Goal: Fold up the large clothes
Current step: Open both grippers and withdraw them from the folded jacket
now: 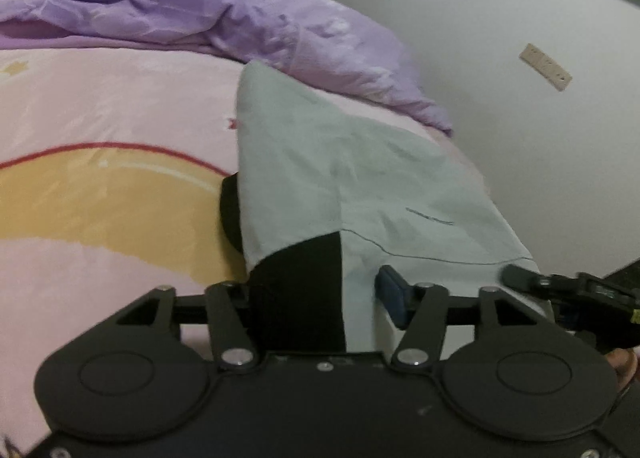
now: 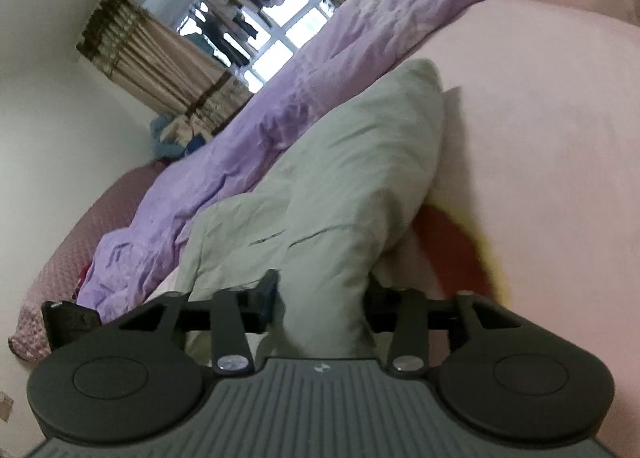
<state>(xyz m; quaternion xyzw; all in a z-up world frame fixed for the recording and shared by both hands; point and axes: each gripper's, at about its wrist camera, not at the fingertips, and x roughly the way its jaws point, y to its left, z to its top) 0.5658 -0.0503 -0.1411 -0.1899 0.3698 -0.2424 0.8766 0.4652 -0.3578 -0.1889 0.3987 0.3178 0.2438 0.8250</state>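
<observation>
Left wrist view: left claw point(image 1: 316, 298) spread, one blue pad point(image 1: 394, 294) showing, the other hidden behind black cloth; garment point(image 1: 340, 177) between the fingers, whether pinched cannot tell. Pale grey-green with a black panel point(image 1: 304, 290), spread flat on the pink bed sheet point(image 1: 100, 105) and running away toward the purple quilt point(image 1: 200, 13). Right claw point(image 1: 560, 286) low at the right edge, tip at the garment's hem. White wall point(image 1: 500, 17) behind, with a socket strip point(image 1: 545, 66).

Right wrist view: right claw point(image 2: 320, 298) spread, bunched fold of garment point(image 2: 320, 197) rising between the fingers, no clear press on it. Purple quilt point(image 2: 280, 117) beside it on the left, pink sheet point(image 2: 540, 137) on the right. Window point(image 2: 260, 29) and curtains point(image 2: 160, 57) far behind.
</observation>
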